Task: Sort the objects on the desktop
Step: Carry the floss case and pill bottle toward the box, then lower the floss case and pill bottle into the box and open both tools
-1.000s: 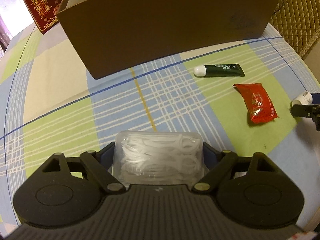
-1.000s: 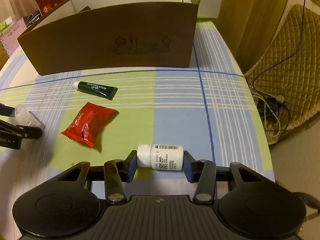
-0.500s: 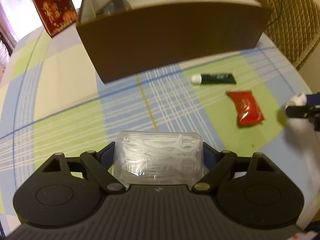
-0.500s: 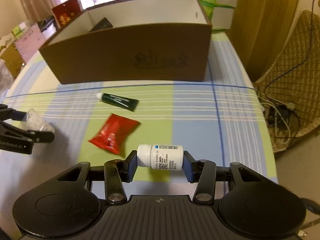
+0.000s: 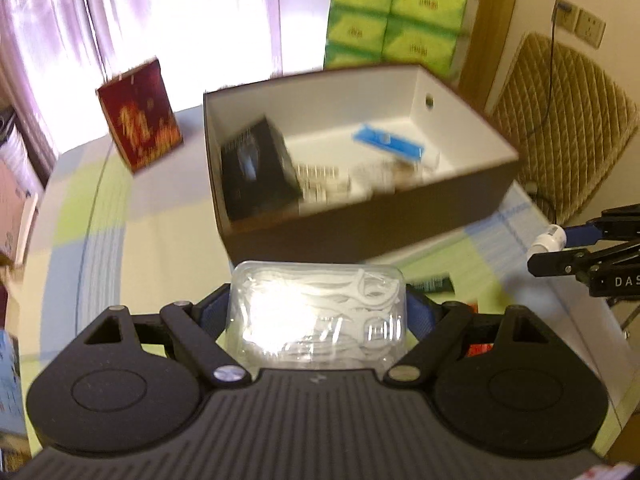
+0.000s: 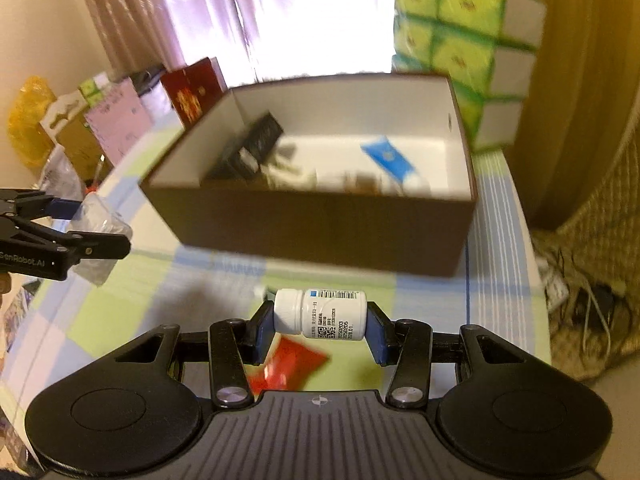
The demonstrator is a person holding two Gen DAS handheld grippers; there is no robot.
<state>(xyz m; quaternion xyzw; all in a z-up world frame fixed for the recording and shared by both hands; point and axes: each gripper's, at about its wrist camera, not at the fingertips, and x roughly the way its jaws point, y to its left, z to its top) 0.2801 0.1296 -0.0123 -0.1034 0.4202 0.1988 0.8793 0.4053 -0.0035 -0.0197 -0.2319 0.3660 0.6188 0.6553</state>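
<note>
Short of the brown box (image 5: 360,224), the left gripper (image 5: 318,312) pinched a clear floss-pick case (image 5: 318,312), probably light and slippery, by its ends, while the right gripper (image 6: 320,322) clamped a rigid white pill bottle (image 6: 320,312) cap-to-base.

Ahead of me an open box (image 6: 320,232) sits on the table (image 5: 120,240); inside it a carton (image 5: 256,172) leans at its left end, a flat packet (image 5: 388,144) lies toward the right. A card (image 5: 140,116) stands left of the box, stacked packs (image 6: 468,52) behind it. A pouch (image 6: 288,364) lies before it.
</note>
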